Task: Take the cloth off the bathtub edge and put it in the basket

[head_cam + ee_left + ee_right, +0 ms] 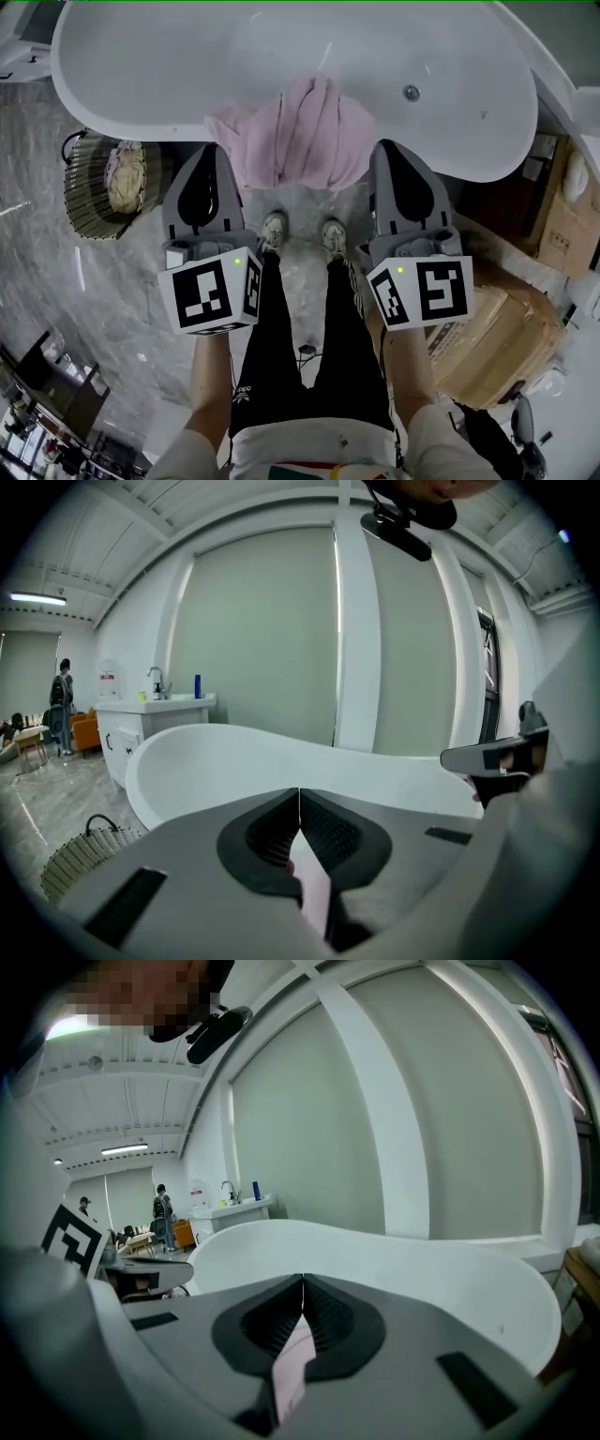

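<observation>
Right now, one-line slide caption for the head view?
Standing at the white bathtub, shut left claw and right claw flank the pink cloth on its edge; wicker basket at left.

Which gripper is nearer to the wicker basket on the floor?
Left. In the head view, the left gripper is just to the right of the basket. The right gripper is farther away, beyond the pink cloth.

Soft cloth (300,131); glossy smooth bathtub (187,66)

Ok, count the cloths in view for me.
2. A pink cloth hangs over the near edge of the bathtub; a paler crumpled cloth lies in the wicker basket at left. More may be hidden beneath it.
</observation>
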### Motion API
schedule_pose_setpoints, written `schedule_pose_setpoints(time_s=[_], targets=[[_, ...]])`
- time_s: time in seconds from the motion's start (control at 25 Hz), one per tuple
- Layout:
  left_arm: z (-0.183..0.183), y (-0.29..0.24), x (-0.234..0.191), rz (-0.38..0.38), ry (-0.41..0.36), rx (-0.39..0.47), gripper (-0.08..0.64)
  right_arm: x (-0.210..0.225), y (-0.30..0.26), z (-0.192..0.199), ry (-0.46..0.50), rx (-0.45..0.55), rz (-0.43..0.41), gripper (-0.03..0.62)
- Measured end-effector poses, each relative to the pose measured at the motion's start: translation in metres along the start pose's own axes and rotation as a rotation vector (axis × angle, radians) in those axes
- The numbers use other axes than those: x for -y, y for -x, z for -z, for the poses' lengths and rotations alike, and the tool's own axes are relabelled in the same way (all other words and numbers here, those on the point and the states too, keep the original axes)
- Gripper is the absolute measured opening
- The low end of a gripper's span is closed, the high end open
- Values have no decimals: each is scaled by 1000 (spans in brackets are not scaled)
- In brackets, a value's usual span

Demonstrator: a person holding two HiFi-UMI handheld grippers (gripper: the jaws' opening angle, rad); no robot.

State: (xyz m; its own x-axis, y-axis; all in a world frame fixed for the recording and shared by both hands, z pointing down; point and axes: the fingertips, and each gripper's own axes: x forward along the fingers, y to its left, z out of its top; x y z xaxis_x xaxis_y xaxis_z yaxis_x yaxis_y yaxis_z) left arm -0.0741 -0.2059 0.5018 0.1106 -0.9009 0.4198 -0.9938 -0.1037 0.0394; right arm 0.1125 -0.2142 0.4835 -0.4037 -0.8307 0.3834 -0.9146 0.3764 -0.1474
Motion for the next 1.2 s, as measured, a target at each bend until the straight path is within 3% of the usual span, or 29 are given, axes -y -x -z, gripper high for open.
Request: schedule_pose_setpoints(time_s=[0.24, 0.44, 0.48, 0.52, 0.56, 0.6, 0.64, 0.76, 0.96, 1.2], targets=[[53, -8, -5, 12, 55, -75, 20, -5, -10, 51, -2, -73, 2, 12], [74, -11, -8, 28, 105, -113, 20, -8, -13, 78, -59, -144, -34, 15], [76, -11, -8, 34, 100, -115, 20, -7, -14, 82, -75, -159, -30, 25], [79, -13, -7, 47, 91, -120, 23, -6, -15, 87, -86, -179, -26, 80], [83, -15, -5, 70, 80, -131, 72, -5, -16, 93, -95, -201, -25, 145], [90, -18, -2, 95, 69, -148, 197, -5, -17, 99, -103, -220, -25, 191], [97, -20, 0, 112, 65, -168, 253, -4, -18, 105, -113, -236, -25, 243], [122, -28, -3, 135, 104, -226, 302, 0, -20, 125, -154, -281, -23, 304], [163, -43, -7, 185, 231, -323, 338, 9, -23, 165, -207, -352, -13, 331], [166, -51, -7, 219, 206, -330, 337, 34, -22, 200, -299, -401, 47, 331]])
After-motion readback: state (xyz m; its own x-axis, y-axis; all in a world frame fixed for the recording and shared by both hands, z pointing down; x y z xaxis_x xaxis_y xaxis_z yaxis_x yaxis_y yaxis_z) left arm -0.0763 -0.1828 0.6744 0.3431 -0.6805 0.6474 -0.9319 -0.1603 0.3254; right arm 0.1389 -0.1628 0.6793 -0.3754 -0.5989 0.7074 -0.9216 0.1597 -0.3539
